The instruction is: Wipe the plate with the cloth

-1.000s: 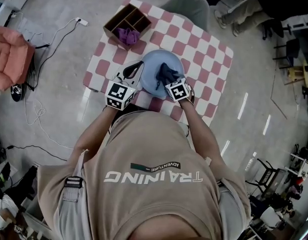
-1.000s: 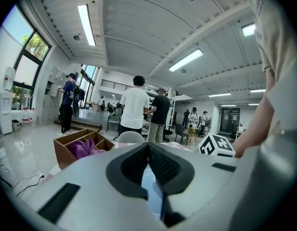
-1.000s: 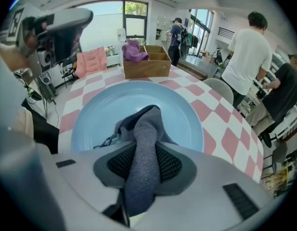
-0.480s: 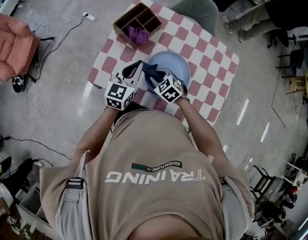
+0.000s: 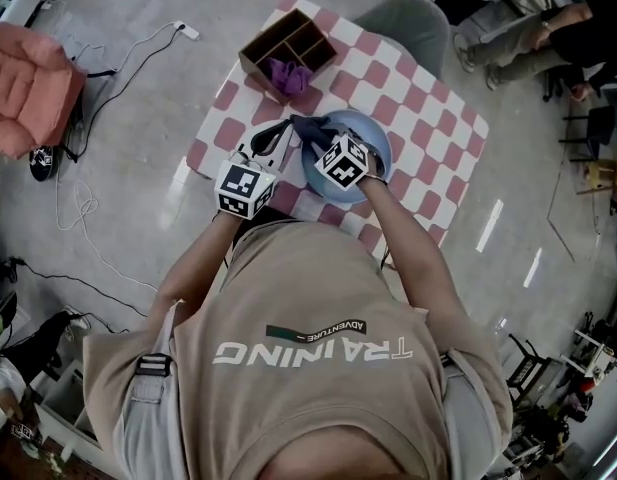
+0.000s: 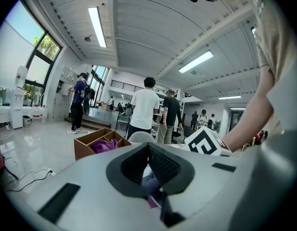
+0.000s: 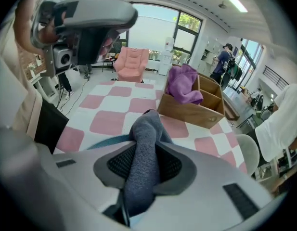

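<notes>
A light blue plate (image 5: 374, 136) lies on the pink-and-white checked table (image 5: 428, 118). My left gripper (image 5: 283, 136) is shut on the plate's left rim; in the left gripper view the pads (image 6: 160, 165) meet over a bluish edge. My right gripper (image 5: 318, 140) points steeply down over the plate's left part and is shut on a dark grey cloth (image 5: 306, 126). In the right gripper view the cloth (image 7: 144, 158) runs up between the pads and folds over past the tips, with a strip of the plate (image 7: 105, 141) below it.
A wooden divided box (image 5: 288, 46) holding a purple cloth (image 5: 288, 73) stands at the table's far left corner. A grey chair (image 5: 403, 23) is behind the table. A pink armchair (image 5: 28, 88) and cables (image 5: 83, 208) are on the floor at left. People sit at the far right.
My right gripper has carried the cloth from the plate's middle toward its left rim, rolling as it went. The left gripper has shifted slightly and keeps its grip on the rim.
</notes>
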A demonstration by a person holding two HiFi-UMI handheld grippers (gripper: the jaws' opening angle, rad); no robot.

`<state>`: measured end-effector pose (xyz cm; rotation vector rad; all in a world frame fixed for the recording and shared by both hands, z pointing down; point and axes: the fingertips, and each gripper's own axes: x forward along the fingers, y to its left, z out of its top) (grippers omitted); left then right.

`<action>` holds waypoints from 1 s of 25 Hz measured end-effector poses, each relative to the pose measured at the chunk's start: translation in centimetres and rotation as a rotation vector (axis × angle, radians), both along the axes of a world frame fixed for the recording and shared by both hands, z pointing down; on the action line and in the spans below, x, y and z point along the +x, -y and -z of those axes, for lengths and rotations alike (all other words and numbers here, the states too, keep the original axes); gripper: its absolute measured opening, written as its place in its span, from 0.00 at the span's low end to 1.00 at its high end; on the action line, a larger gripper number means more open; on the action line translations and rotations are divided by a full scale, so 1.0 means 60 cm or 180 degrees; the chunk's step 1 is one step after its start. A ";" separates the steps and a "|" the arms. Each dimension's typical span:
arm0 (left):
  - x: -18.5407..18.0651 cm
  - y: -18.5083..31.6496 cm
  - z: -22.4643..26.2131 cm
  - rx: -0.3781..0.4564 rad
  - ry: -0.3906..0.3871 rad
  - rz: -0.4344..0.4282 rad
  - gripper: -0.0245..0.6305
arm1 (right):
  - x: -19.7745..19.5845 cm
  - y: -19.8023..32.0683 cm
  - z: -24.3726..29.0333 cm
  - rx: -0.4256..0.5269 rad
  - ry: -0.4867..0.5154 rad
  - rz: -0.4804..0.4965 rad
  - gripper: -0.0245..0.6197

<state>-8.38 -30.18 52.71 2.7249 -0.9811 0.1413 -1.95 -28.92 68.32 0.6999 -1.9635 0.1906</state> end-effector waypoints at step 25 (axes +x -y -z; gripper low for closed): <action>0.080 -0.004 0.011 0.0040 0.0080 -0.0284 0.06 | 0.311 -0.062 0.005 -0.0166 0.0180 -0.1532 0.23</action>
